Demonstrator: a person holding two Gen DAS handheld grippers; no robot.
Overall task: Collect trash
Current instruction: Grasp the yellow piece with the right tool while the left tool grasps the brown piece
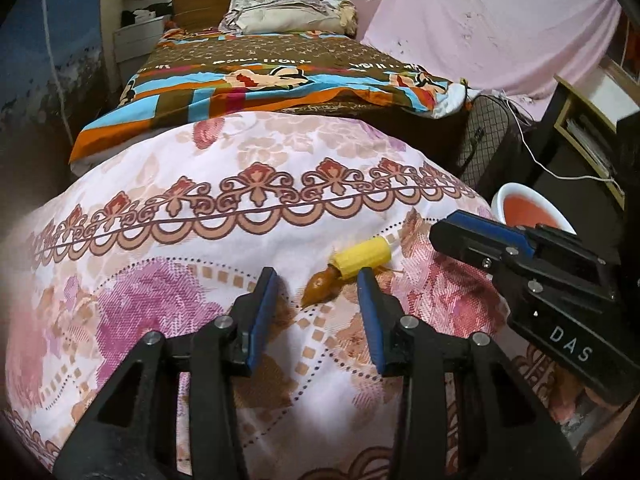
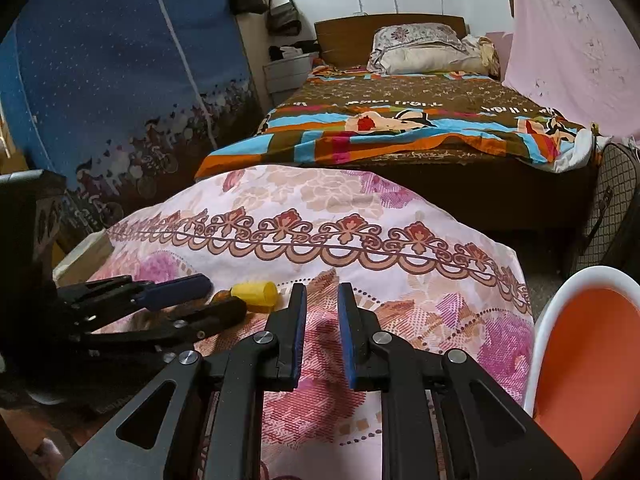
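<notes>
Floral cloth (image 1: 248, 184) over table; bed (image 1: 280, 68) behind; left tool (image 1: 318, 280) apart; right tool (image 2: 322, 292) together, empty

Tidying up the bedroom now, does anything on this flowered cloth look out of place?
Yes: a yellow cap with a brown tip lies on its side on the flowered cloth, loose litter on bedding, just ahead of the left gripper.
</notes>
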